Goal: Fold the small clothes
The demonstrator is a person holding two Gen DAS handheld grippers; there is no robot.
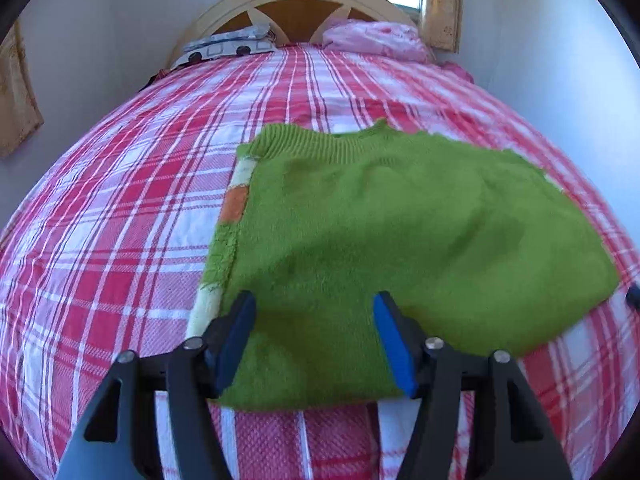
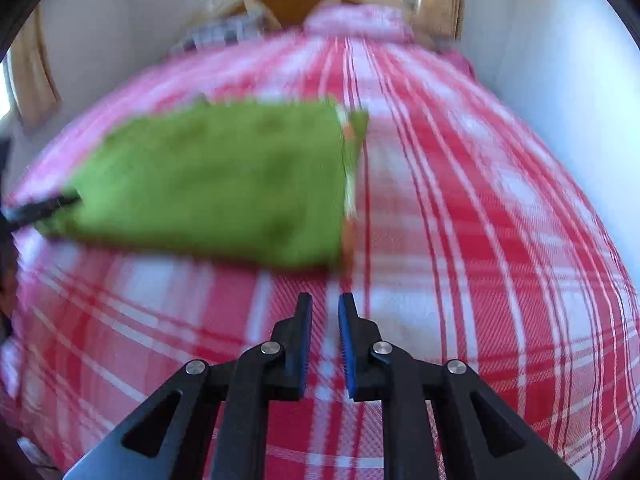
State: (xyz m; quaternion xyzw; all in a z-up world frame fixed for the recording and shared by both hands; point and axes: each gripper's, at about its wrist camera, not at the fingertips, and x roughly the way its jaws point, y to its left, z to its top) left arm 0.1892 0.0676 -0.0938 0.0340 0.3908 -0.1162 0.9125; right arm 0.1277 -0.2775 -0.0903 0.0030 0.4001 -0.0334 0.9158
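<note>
Left black two-finger gripper with blue pads (image 1: 314,306) hovering at 6 o'clock in its own view, fingers spread wide apart, nothing between them, straddling the near edge of the folded fuzzy green knit sweater (image 1: 384,240). Right black two-finger gripper with blue pads (image 2: 325,310) sitting at 6 o'clock in the right view, fingers drawn close with a narrow gap, clamping nothing, over bare cloth just short of the garment. Lying flat on the red-and-white plaid bedspread (image 1: 120,208), that sweater, ribbed collar pointing toward 12 o'clock, white-and-orange trim peeking out along its 9 o'clock edge. Resting farther off toward 12 o'clock, a grey-patterned pillow (image 1: 228,46) and a crumpled pink blanket (image 1: 372,38), leaning against the arched cream wooden headboard (image 1: 296,0).
</note>
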